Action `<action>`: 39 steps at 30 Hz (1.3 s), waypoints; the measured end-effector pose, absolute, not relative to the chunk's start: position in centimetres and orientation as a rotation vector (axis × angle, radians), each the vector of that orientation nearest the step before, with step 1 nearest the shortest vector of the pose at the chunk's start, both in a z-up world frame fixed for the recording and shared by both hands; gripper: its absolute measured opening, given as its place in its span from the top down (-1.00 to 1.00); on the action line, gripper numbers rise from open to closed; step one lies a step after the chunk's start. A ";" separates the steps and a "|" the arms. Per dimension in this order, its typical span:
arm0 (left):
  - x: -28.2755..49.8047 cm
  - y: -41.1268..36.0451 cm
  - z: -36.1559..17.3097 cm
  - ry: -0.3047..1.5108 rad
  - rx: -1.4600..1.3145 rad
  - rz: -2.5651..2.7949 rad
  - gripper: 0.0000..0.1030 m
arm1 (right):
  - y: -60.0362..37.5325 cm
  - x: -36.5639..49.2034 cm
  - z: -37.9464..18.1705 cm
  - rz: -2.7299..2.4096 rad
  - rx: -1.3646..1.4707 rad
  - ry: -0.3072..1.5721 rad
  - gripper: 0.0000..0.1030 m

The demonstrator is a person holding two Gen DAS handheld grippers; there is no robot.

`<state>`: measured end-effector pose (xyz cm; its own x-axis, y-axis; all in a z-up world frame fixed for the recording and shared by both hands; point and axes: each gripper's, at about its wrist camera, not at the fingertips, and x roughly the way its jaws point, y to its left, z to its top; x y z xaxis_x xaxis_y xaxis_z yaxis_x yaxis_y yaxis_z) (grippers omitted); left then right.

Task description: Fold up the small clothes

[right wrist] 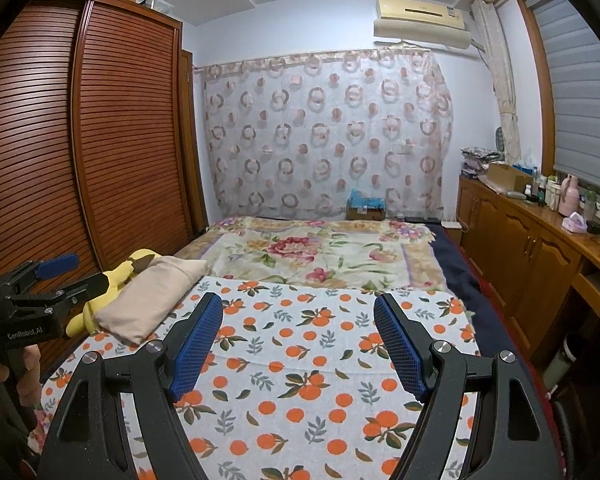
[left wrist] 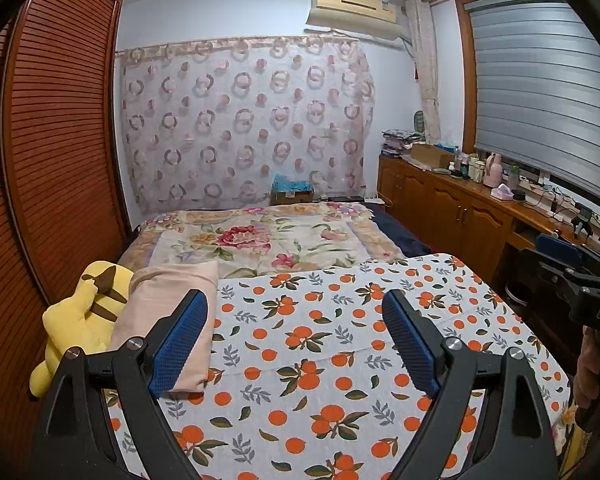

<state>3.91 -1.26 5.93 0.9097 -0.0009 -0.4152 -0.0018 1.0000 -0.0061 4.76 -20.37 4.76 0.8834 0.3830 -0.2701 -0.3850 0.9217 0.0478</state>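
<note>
Hovering over the bed, both tools idle: left gripper [left wrist: 296,344] and right gripper [right wrist: 298,346] each have the blue-padded jaws spread wide with nothing between them.

Step, as I read it: nothing gripped, either pre-pick or one item finished. Lower half of both views shows only the white bedspread printed with oranges and leaves [left wrist: 340,360], no loose garment on it.

Only candidate for the task item: a beige folded cloth bundle [left wrist: 168,316], left of centre in the left-wrist view, lying on the bedspread edge and touching the yellow plush toy with brown stripes [left wrist: 80,320]. Could be a small pillow, can't tell. It sits just beyond the left jaw pad.

Next move, my guess: if it's clothing to fold, left gripper goes forward-left, pinches an edge, drags it onto the open bedspread; right gripper takes the opposite edge.

Mid-frame: cream floral quilt with red peonies [left wrist: 260,240].

Far: sheer curtain with ring pattern [left wrist: 240,120], wooden cabinet counter under the window [right wrist: 540,232], right side.

Text: "GenRobot.AI" on the left gripper body at left edge of right-wrist view; "DAS" partial on the right gripper body at right edge of left-wrist view.
</note>
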 end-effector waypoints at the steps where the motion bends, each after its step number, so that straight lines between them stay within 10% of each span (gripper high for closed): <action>1: 3.9 -1.3 5.9 0.428 -0.005 0.001 -0.74 | -20.3 4.8 4.7 0.399 -0.009 0.279 -0.55; 39: 3.9 -1.3 5.9 0.430 -0.006 0.003 -0.74 | -20.6 5.0 4.4 0.407 -0.013 0.279 -0.55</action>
